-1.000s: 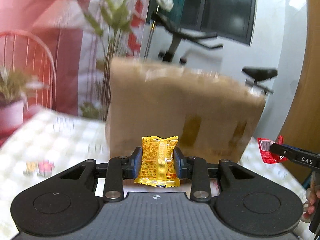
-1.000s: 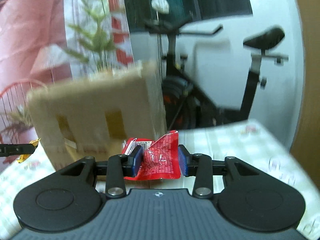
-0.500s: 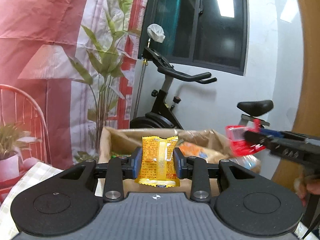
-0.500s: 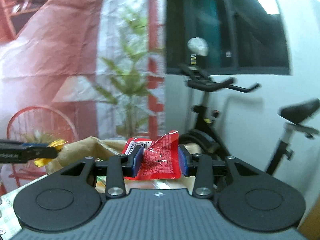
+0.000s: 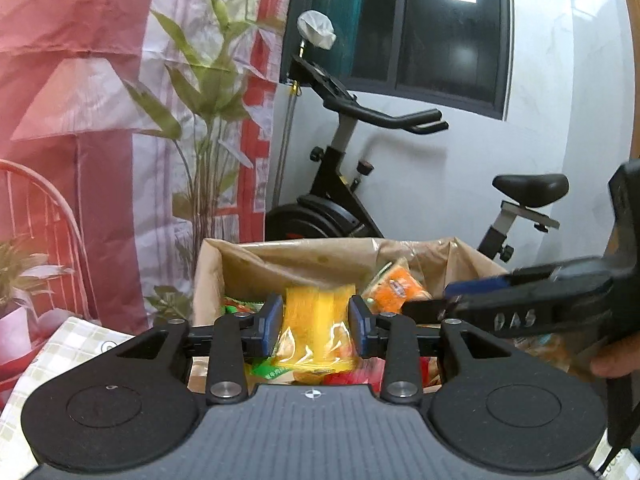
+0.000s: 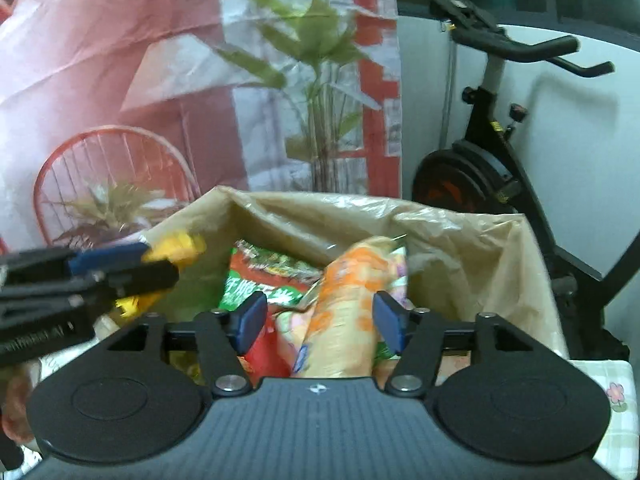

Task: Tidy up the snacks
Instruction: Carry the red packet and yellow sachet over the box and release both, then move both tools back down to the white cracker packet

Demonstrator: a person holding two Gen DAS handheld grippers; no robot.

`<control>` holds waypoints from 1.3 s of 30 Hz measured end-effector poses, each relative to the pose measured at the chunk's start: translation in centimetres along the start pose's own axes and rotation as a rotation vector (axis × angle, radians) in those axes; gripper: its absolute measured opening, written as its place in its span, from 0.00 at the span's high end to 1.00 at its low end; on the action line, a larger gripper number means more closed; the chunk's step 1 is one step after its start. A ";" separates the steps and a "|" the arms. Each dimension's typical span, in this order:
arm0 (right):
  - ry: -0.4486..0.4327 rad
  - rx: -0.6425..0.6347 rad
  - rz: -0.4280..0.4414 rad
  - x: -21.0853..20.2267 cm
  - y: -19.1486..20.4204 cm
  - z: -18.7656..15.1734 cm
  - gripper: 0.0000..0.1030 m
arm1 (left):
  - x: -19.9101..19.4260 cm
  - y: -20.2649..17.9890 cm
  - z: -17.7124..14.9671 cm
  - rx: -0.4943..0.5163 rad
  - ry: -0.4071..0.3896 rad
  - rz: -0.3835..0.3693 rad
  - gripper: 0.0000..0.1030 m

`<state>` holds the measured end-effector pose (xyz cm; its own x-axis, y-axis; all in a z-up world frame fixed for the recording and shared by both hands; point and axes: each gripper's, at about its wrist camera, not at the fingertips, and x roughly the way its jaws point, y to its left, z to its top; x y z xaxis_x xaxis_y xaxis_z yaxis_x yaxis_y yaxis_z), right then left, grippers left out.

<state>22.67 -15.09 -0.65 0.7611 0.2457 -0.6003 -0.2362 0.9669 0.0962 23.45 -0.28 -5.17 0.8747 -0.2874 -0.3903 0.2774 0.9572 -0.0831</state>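
Over the cardboard box [image 5: 208, 276], the yellow snack packet [image 5: 316, 320] was being let go as the left gripper [image 5: 316, 326] opened. The right gripper [image 6: 320, 318] was opening, nothing gripped. Several snacks were already boxed.

Both grippers tilt downward; left gripper [image 5: 316, 326] jaws opening, right gripper [image 6: 320, 320] jaws opening, empty.
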 end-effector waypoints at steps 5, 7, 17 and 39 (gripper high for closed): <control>0.021 -0.005 -0.054 0.4 -0.8 0.2 0.45 | 0.2 -0.1 0.0 -0.006 0.006 0.001 0.61; 0.037 -0.010 -0.063 0.5 -1.0 0.2 0.47 | 0.1 -0.1 -0.1 -0.002 0.008 -0.001 0.61; -0.094 0.029 -0.059 -5.3 -1.5 -2.2 0.47 | -2.7 0.1 0.1 0.012 0.042 -0.020 0.55; -0.080 0.155 -0.069 -11.4 1.1 -15.4 0.28 | -5.2 0.3 -8.9 0.036 0.210 -0.113 0.52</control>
<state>4.37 -17.89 -5.94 0.8195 0.1773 -0.5449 -0.0908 0.9791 0.1820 15.39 1.79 -11.31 0.7369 -0.3750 -0.5625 0.3860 0.9165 -0.1053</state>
